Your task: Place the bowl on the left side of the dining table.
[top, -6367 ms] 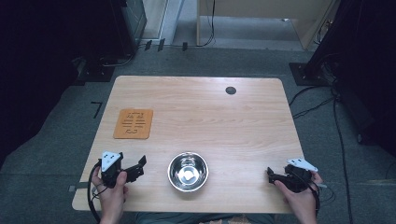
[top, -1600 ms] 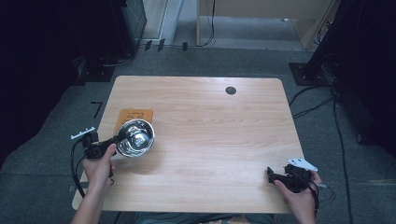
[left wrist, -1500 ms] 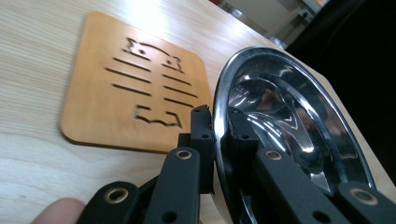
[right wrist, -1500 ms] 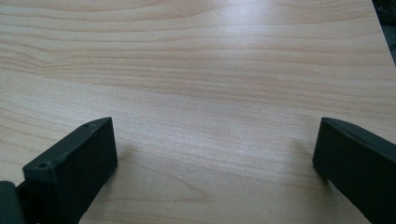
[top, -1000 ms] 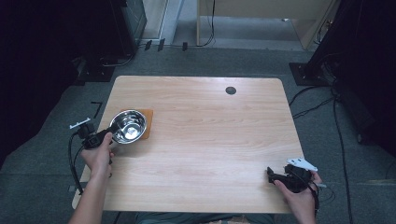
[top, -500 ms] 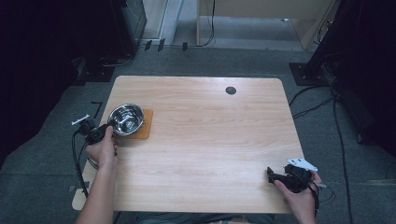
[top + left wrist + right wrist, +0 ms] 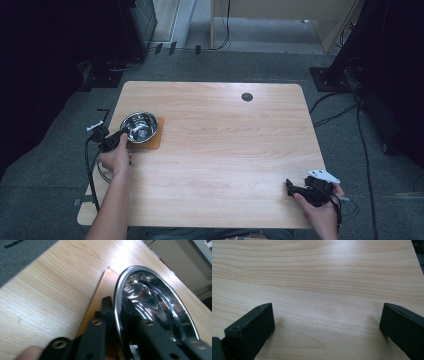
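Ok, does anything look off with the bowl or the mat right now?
Nothing stands out. The bowl sits upright on the mat, toward its left side, with the left gripper clamped on its rim. Nothing spilled or dented that I can see.

In the left gripper view, the shiny round steel bowl is cut off at the lower right edge, its near rim hidden behind black jaws. A blurred fingertip sits at the bottom left.
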The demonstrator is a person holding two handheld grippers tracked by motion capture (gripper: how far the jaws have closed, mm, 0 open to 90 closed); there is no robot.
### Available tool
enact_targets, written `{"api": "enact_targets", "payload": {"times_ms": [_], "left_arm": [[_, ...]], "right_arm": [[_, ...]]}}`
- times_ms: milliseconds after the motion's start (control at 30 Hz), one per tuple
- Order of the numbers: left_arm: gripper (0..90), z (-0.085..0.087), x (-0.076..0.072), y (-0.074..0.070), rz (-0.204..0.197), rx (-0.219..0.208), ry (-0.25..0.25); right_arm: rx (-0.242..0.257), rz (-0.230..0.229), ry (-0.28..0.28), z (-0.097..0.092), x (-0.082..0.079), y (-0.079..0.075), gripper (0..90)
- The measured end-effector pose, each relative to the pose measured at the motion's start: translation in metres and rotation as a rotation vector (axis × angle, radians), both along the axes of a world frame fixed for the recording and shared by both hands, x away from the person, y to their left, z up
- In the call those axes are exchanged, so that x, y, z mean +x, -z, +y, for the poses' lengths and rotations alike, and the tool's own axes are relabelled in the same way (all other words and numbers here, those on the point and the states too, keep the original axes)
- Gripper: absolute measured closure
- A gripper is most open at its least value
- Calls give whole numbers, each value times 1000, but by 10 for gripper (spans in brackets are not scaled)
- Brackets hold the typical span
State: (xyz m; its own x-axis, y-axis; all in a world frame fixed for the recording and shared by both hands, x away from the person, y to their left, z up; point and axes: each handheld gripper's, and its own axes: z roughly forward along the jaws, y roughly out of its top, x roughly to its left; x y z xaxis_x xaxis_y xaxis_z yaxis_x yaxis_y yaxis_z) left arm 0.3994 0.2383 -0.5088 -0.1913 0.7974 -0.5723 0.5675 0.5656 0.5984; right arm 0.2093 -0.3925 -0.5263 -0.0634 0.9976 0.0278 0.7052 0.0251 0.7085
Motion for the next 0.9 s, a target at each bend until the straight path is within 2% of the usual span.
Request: {"api": "enact_targets", "payload": {"times_ms": [33,100,133,167,233,267,300,400,467,533,567,633,700,733,900], "left_arm": [[537,1,0,1,1,-5,8],[424,3,-1,1,0,5,20],[424,4,-2,0,-1,21,15],[231,10,-4,-4,19,43,-16],[140,13,-6,-6,19,33,-17],[140,18,-6,-7,14,14,-15],[91,21,-7,-9,6,9,-9],[78,26,-10,-14,1,55,7],[78,30,-12,-15,-12,31,31],[79,36,-18,-15,-48,-12,64],[79,36,-18,-15,-48,-12,64],[87,39,-22,-17,-79,-20,75],[93,39,-25,-19,-86,3,103],[142,38,-26,-20,-84,21,102],[187,34,-33,-24,-107,37,130]], "right_arm": [[0,0,0,0,0,0,0],[0,0,0,0,0,0,0],[0,0,0,0,0,0,0],[0,0,0,0,0,0,0],[0,0,0,0,0,0,0],[0,0,0,0,0,0,0],[0,0,0,0,0,0,0],[0,0,0,0,0,0,0],[0,0,0,0,0,0,0],[0,0,0,0,0,0,0],[0,0,0,0,0,0,0],[0,0,0,0,0,0,0],[0,0,0,0,0,0,0],[0,0,0,0,0,0,0],[-1,1,0,0,0,0,0]]}}
